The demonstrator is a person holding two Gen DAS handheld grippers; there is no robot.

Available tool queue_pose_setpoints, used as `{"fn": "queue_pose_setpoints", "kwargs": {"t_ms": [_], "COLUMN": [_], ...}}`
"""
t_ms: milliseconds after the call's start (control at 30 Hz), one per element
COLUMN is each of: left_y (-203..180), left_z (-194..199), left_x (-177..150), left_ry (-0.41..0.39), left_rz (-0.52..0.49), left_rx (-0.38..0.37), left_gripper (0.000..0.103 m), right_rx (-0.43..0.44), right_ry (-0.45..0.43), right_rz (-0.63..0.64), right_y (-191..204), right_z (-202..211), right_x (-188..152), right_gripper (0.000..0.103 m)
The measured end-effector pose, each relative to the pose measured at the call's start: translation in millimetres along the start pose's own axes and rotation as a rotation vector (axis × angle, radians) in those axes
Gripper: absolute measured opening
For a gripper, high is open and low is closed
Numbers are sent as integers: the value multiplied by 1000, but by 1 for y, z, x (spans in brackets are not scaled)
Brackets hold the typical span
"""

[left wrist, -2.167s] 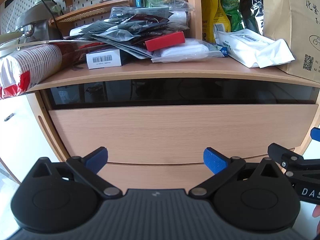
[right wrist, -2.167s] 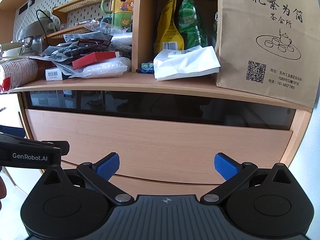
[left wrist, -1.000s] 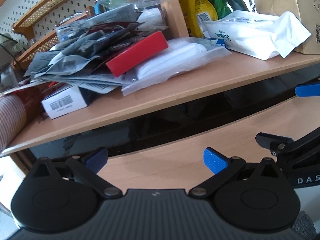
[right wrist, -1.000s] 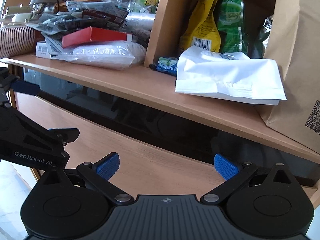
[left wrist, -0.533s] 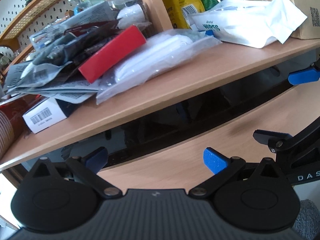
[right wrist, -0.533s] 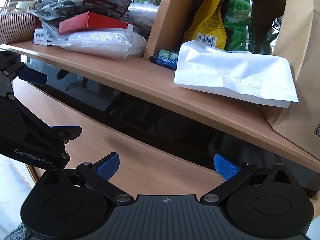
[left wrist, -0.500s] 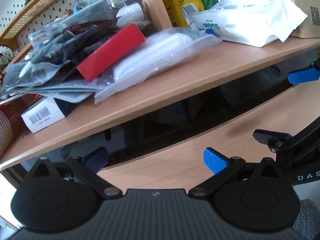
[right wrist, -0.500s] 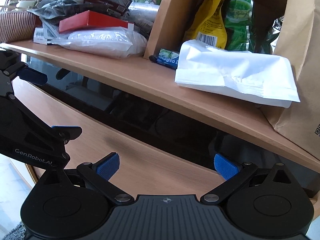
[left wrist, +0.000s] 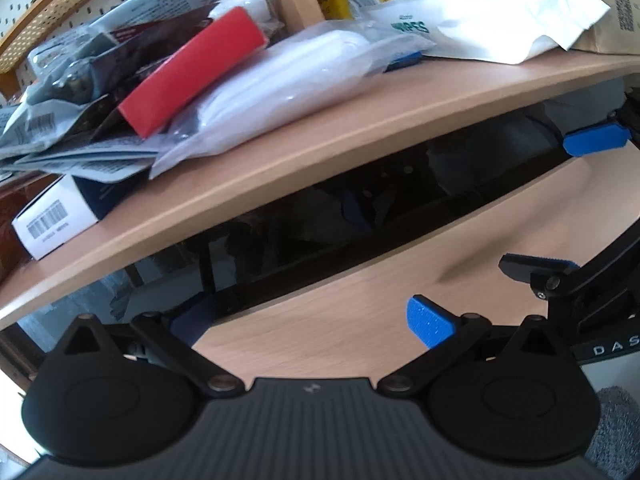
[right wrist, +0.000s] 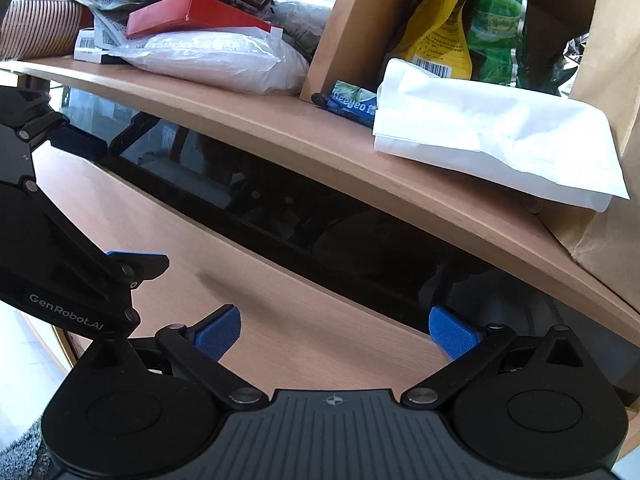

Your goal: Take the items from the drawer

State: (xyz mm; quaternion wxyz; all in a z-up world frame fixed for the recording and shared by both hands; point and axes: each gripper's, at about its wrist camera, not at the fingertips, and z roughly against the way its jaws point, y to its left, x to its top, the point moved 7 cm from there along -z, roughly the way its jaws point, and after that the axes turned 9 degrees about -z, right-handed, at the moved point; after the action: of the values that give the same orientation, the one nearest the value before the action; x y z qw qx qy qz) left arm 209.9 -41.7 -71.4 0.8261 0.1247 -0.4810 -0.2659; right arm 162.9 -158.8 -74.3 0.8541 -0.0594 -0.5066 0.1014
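Under the counter [left wrist: 360, 120], left wrist view: drawer [left wrist: 360, 312], pale wood front, top edge beneath a dark gap; contents too dark to make out. Left hand-held gripper [left wrist: 308, 324] released, jaws wide, both pads at the drawer's upper edge, left pad in shadow. Right hand-held gripper [left wrist: 560, 200] at frame right, partly cut off. On counter: red box [left wrist: 192, 68] atop clear bag of white goods [left wrist: 280, 88]; white barcoded box [left wrist: 56, 220]; wipes pack [left wrist: 480, 20].

Right wrist view: right hand-held gripper [right wrist: 332, 334] released, jaws wide, pads against drawer front [right wrist: 240, 280]. Left hand-held gripper [right wrist: 100, 200] at left edge. Counter [right wrist: 320, 148] carries white paper bag [right wrist: 500, 140], brown paper bag [right wrist: 608, 100] cut off by frame, yellow and green packets [right wrist: 472, 28] in a wooden compartment
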Motion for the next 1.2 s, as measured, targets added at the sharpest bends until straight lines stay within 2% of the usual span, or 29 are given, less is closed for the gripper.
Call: {"fn": "queue_pose_setpoints", "kwargs": {"t_ms": [100, 300, 1100, 1200], "left_y": [-2, -11, -24, -26], "left_z": [-3, -6, -11, -11], "left_x": [2, 3, -5, -7], "left_ry": [0, 3, 11, 12], "left_rz": [-1, -47, -28, -28], "left_rx": [-12, -27, -73, -74], "left_gripper": [103, 103, 103, 103], "right_rx": [14, 29, 68, 73], "right_ry": [7, 42, 102, 103], "right_rz": [30, 102, 126, 124], "right_y": [3, 10, 21, 10], "right_z": [3, 7, 51, 47], "right_x": [-1, -3, -15, -15], "right_gripper": [98, 97, 97, 97]}}
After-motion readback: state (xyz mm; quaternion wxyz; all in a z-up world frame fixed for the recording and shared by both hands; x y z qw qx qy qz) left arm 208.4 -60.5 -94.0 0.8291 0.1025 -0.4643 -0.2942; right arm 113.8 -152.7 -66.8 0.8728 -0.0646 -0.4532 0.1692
